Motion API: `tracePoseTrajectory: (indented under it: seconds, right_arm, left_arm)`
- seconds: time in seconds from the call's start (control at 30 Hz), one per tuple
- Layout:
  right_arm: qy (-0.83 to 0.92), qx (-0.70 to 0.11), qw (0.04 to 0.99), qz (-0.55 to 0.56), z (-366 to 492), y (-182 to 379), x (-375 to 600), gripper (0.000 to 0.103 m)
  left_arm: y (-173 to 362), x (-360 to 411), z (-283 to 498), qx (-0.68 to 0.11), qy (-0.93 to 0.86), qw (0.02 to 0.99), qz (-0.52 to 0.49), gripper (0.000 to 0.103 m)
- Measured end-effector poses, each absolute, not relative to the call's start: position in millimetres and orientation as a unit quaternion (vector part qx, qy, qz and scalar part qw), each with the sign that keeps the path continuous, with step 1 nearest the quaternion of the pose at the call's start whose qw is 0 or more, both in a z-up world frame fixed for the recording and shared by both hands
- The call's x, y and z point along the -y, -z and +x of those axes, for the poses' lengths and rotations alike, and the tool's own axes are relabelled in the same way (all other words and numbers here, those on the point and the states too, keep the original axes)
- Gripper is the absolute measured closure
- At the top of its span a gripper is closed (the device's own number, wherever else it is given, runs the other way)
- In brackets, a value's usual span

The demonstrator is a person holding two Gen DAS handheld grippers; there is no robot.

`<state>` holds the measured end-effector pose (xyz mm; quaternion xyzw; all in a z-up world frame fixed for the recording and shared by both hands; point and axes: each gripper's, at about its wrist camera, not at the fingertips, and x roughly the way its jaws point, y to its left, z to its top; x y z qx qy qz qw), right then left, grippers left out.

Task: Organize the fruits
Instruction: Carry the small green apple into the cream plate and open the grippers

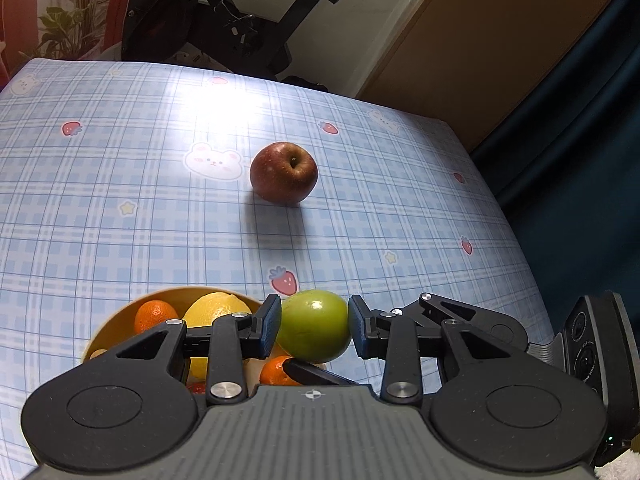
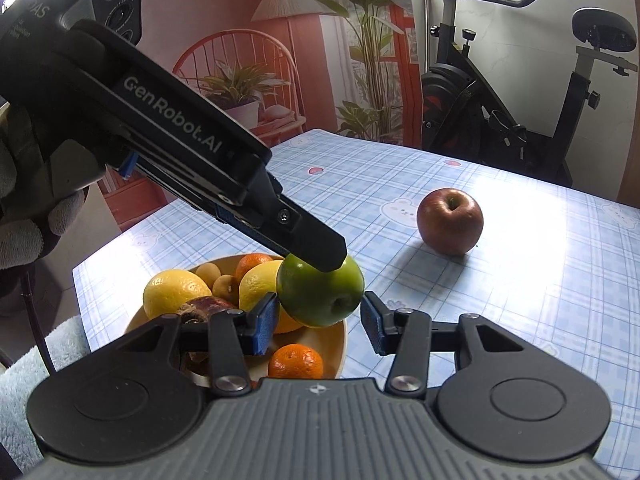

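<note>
Your left gripper (image 1: 314, 326) is clamped on the green apple (image 1: 314, 326), both blue pads (image 1: 270, 324) pressed flat against its sides, and it holds the fruit above the near rim of the yellow bowl (image 2: 332, 344). Your right gripper (image 2: 320, 324) stands with its jaws apart, empty, just in front of the same apple. The bowl already carries two lemons (image 2: 174, 292), mandarins (image 2: 295, 362), small brown fruits and a dark piece, so little floor remains free. The red apple (image 2: 450, 220) rests on the checked tablecloth (image 1: 120, 200), well apart from the bowl. Judged risk one: the green apple hangs over the rim, not the centre, so releasing here may let it strike the edge and roll onto the cloth. Judged risk two: dropped onto the rounded pile, it may displace a mandarin or roll out. Judged risk three: the right gripper's fingers sit near the left gripper's and could collide during descent. Move further over the bowl before releasing.
</note>
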<state>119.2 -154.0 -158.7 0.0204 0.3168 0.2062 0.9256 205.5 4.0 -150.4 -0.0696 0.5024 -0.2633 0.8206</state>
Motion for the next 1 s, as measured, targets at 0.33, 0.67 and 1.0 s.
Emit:
tracePoseTrajectory:
  seconds: [0.33,0.67,1.0]
  right_arm:
    - [-0.21,-0.337,0.918,0.015,124,172,151,0.055]
    - [-0.209,-0.35,0.913,0.009,129,178,148,0.055]
    - [-0.206,-0.349,0.914,0.016,126,178,152,0.054]
  left_arm:
    - [168,-8,206,-0.512,0.255,0.817,-0.078,0.065]
    - [167,-9,208,-0.509,0.249,0.82,-0.082,0.065]
    - [159,-12,209,-0.498,0.242,0.829,-0.081,0.065]
